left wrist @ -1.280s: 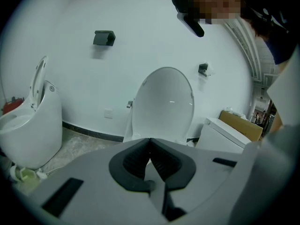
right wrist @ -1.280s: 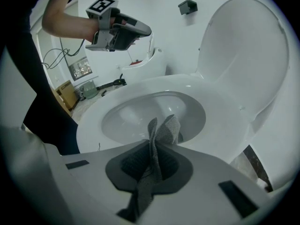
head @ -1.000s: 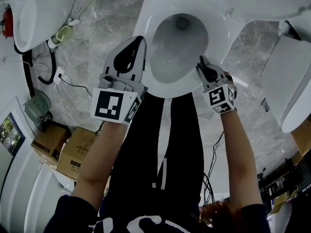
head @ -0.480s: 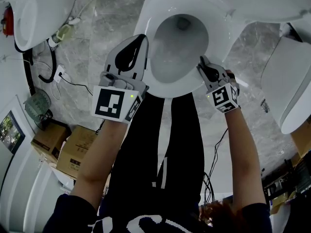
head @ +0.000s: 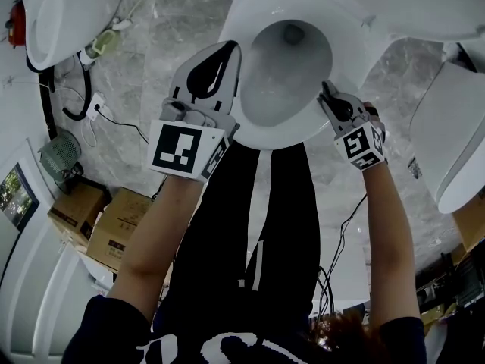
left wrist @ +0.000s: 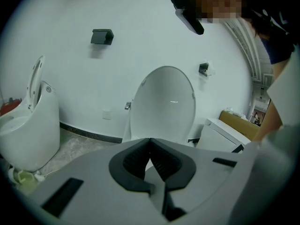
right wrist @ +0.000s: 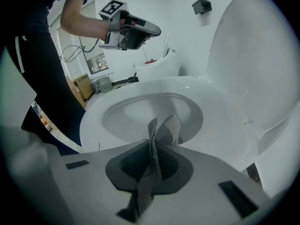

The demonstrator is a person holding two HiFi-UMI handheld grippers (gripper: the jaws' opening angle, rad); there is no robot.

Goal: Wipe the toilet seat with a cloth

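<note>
Right gripper view: my right gripper (right wrist: 155, 146) has its fingers (right wrist: 127, 165) pinching a grey mesh cloth (right wrist: 164, 132). The free fold stands just above the toilet seat (right wrist: 220, 130); contact is not evident. Beyond are the bowl (right wrist: 140, 114) and the raised lid (right wrist: 253, 64). My left gripper (left wrist: 150, 142) hangs by the seat's opposite side, fingers pressed together on nothing. Recommendation: lower the fold flat onto the seat, pinch firmly, sweep along the ring, clear of the bowl. No brand or legible writing found, only square markers.

Dim, cool cast; fisheye vignette; soft focus.
</note>
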